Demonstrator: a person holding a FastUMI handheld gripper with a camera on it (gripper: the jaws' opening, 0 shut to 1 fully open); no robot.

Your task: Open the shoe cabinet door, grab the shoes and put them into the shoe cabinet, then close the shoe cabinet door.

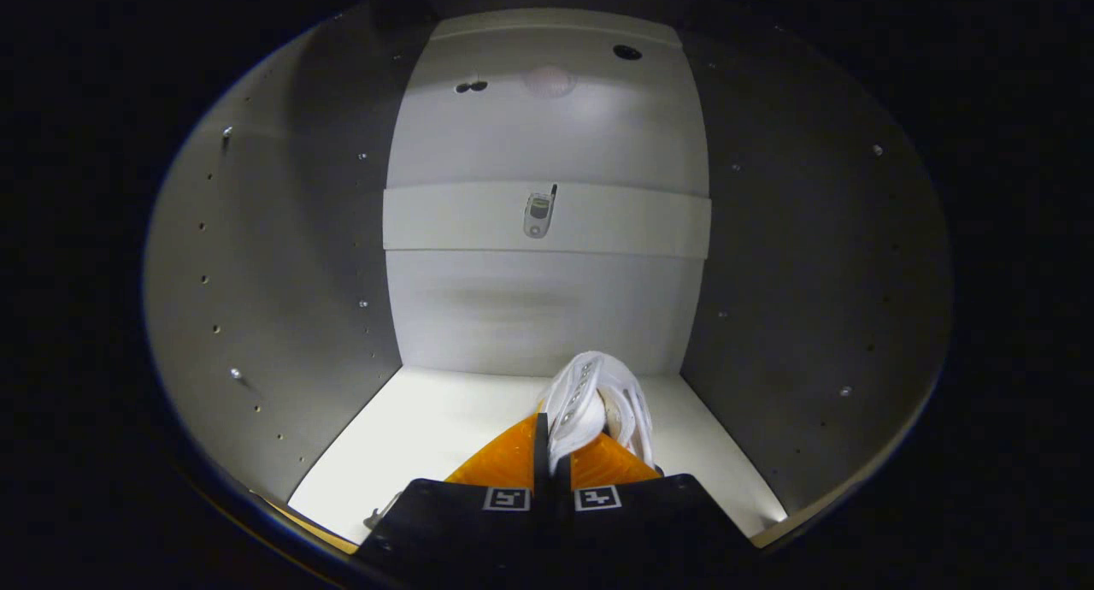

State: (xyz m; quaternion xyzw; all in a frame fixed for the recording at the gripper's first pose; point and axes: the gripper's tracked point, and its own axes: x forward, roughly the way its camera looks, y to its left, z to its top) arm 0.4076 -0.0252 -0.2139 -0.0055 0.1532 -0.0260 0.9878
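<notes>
The white shoe (590, 402) is pinched between the orange fingers (504, 462) of the gripper (551, 466), which are clamped together on it, inside the open shoe cabinet (256, 316) above its floor. Judging from this, setting down and closing remain. A small fitting (538, 215) sits on the far rail; nothing blocks the floor.

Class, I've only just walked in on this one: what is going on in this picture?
A hand-held gripper reaches into the open shoe cabinet. Its two orange fingers are closed on a white shoe, pinching it just ahead of their tips. The shoe hangs low over the cabinet's white floor, close to the back wall; whether it already touches the floor cannot be told. The shoe has not been let go, and closing the door remains to be done.
</notes>
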